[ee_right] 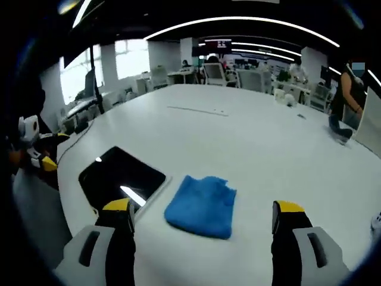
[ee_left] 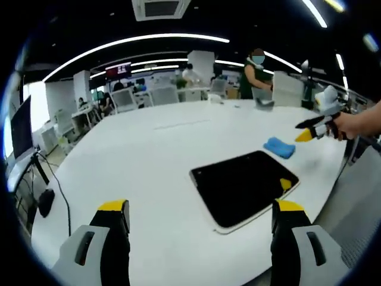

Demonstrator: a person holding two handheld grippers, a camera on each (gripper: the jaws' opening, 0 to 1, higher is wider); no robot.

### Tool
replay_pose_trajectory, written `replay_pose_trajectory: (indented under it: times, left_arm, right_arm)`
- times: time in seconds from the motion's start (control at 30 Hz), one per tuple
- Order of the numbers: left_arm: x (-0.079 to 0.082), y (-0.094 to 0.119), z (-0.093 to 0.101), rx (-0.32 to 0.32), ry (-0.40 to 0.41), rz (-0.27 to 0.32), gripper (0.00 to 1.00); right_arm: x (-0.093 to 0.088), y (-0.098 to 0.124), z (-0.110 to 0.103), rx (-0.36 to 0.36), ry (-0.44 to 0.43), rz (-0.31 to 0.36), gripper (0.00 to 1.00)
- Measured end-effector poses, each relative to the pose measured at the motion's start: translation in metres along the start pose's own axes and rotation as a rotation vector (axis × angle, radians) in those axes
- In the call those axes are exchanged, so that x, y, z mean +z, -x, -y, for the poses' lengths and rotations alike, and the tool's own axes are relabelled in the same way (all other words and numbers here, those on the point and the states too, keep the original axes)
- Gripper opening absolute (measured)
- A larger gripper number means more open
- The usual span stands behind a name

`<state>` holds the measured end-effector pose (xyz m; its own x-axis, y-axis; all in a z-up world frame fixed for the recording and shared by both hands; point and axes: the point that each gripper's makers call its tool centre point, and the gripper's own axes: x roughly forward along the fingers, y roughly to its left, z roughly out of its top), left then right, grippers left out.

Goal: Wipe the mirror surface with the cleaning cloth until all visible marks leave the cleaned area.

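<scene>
yellow-tipped fingers (ee_right: 202, 217) apart | crumpled blue cloth (ee_right: 200, 205) | glossy rounded mirror (ee_right: 121, 176)

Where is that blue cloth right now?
The blue cloth lies flat on the white table, just beside the dark mirror. In the right gripper view it sits ahead, between the open claw tips.

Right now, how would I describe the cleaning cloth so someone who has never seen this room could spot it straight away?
Look at the big white table. A dark rectangular mirror lies flat near its edge, and the cloth sits on the tabletop right beside it. It is a small crumpled blue square, the only soft, brightly coloured thing there.
</scene>
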<state>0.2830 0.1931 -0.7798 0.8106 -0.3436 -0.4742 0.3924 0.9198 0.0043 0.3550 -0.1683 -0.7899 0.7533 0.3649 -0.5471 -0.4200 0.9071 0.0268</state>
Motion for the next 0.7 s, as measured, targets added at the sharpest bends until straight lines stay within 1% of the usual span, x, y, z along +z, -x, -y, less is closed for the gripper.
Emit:
replay_pose_trajectory:
  times: [0.1,0.17,0.3,0.37,0.47,0.5,0.57,0.6,0.63,0.67,0.7]
  left_arm:
    - [0.002,0.0,0.002,-0.006,0.011,0.013,1.0]
    - [0.001,0.0,0.001,-0.004,0.005,0.006,1.0]
    - [0.0,0.001,0.002,-0.003,0.002,0.004,1.0]
    - [-0.001,0.0,0.001,-0.002,0.011,0.0,1.0]
    - [-0.003,0.0,0.001,-0.005,0.012,-0.007,1.0]
    - [-0.001,0.0,0.002,-0.009,0.008,-0.002,1.0]
    - [-0.001,0.0,0.003,-0.012,0.006,-0.003,1.0]
    - [-0.002,0.0,0.004,-0.017,0.013,-0.008,1.0]
    - [-0.006,-0.001,0.005,-0.025,0.027,-0.029,1.0]
    - [-0.009,0.0,0.009,-0.044,0.089,-0.048,1.0]
    - [0.001,0.0,0.01,-0.052,0.143,0.002,1.0]
  right_arm:
    - [-0.013,0.017,-0.005,-0.003,0.012,0.019,0.99]
    - [-0.019,0.024,-0.009,0.003,-0.003,0.028,0.99]
    - [-0.03,0.031,-0.012,-0.009,-0.005,0.026,0.98]
    - [-0.027,0.034,-0.012,-0.003,-0.035,0.019,0.98]
    - [-0.017,0.039,-0.008,-0.01,-0.024,0.052,0.98]
    - [-0.015,0.042,-0.007,-0.013,-0.011,0.059,0.98]
    - [-0.017,0.046,-0.009,-0.013,-0.016,0.058,0.99]
    - [-0.018,0.048,-0.011,-0.01,-0.015,0.057,0.99]
    - [-0.019,0.048,-0.012,-0.009,-0.013,0.057,0.99]
    - [-0.021,0.05,-0.016,-0.008,-0.003,0.055,0.99]
    - [-0.022,0.05,-0.018,-0.004,0.003,0.057,0.98]
